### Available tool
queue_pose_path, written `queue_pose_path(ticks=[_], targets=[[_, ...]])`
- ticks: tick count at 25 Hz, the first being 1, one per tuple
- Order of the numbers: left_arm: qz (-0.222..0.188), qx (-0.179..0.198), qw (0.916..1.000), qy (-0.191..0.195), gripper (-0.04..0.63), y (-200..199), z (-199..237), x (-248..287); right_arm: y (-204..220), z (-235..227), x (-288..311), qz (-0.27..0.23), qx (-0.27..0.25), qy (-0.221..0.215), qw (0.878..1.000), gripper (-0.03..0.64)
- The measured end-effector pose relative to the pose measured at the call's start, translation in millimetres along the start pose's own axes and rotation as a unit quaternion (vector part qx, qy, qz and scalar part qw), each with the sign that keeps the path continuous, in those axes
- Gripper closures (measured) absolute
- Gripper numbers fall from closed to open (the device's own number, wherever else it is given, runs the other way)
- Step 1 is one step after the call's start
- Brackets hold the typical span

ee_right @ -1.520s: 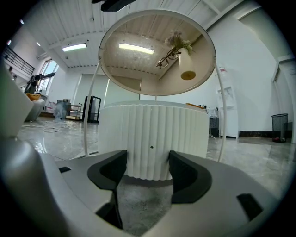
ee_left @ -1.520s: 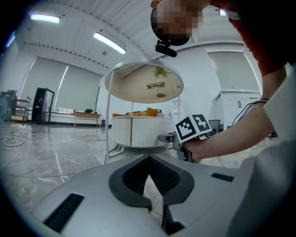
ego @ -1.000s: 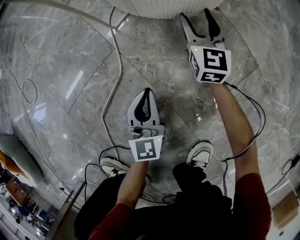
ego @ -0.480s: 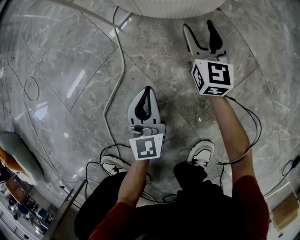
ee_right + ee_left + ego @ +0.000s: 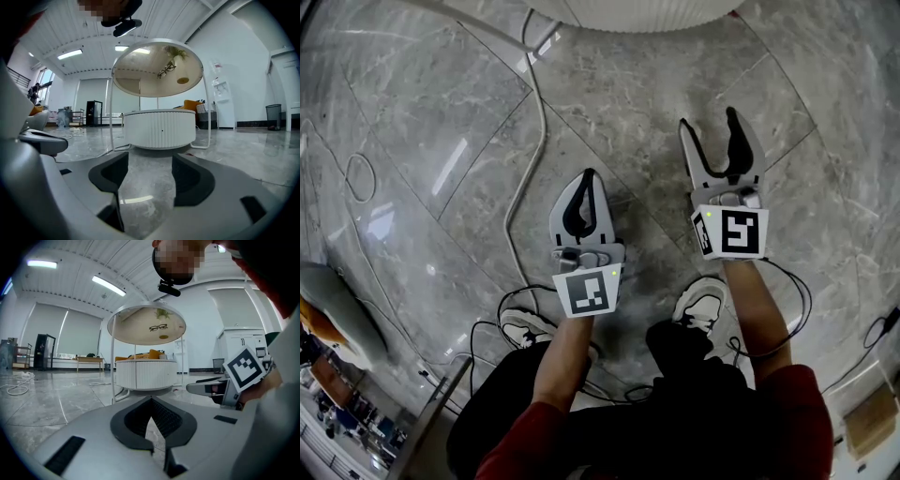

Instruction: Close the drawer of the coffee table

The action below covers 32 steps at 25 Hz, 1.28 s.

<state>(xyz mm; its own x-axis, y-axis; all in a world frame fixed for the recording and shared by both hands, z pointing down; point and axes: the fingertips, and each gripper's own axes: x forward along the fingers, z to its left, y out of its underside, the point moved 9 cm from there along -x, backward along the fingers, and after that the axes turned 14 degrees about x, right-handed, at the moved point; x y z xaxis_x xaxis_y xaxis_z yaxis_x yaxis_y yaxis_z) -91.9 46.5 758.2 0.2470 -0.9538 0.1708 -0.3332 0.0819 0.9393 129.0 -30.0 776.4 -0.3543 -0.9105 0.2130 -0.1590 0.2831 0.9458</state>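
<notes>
Two grippers: the left gripper (image 5: 590,178) is clenched, its tips meeting around an oval gap with nothing in it; the right gripper (image 5: 708,120) is released, its jaws spread wide and bare.
Markings: each gripper carries a white cube with black square marker patterns, and these are the only print to be made out.
Change: the right gripper has drawn back from the table's edge toward the person, so it now sits near the left gripper rather than far ahead of it. The left one has hardly shifted.
Coffee table: the coffee table (image 5: 161,129) stands at the far side, well apart from both grippers, straight ahead of the right jaws.
Drawer: the ribbed wall looks flush and unbroken, with a small dark dot on its front.
Shapes: a round white fluted drum sits in a thin white tube frame under a round see-through top (image 5: 157,70), with spectacles (image 5: 157,327) lying on it.
Floor: the floor (image 5: 412,112) is glossy grey veined marble tiles, and a pale cable (image 5: 530,169) snakes across it.
</notes>
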Motion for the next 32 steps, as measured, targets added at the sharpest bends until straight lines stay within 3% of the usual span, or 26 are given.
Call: queue_pose_path(ticks=[11, 26, 28, 30, 32], targets=[[0.009, 0.017, 0.9998, 0.004, 0.583, 7.7, 2.4, -5.1, 15.2, 3.3, -72.4, 0.039, 0.006, 0.029, 0.999, 0.339], [0.012, 0.025, 0.9996, -0.007, 0.583, 8.9, 10.1, -6.4, 7.7, 8.8, -65.6, 0.034, -0.011, -0.004, 0.999, 0.342], [0.012, 0.023, 0.9996, -0.009, 0.583, 9.1, 10.9, -6.3, 8.2, 8.9, -64.9, 0.038, -0.008, -0.01, 0.999, 0.388], [0.01, 0.021, 0.9997, -0.011, 0.583, 9.4, 10.9, -6.2, 8.8, 9.7, -64.3, 0.042, -0.011, -0.016, 0.999, 0.488], [0.01, 0.019, 0.9997, -0.011, 0.583, 9.8, 10.6, -6.2, 9.2, 11.6, -62.9, 0.046, -0.018, -0.017, 0.999, 0.546]])
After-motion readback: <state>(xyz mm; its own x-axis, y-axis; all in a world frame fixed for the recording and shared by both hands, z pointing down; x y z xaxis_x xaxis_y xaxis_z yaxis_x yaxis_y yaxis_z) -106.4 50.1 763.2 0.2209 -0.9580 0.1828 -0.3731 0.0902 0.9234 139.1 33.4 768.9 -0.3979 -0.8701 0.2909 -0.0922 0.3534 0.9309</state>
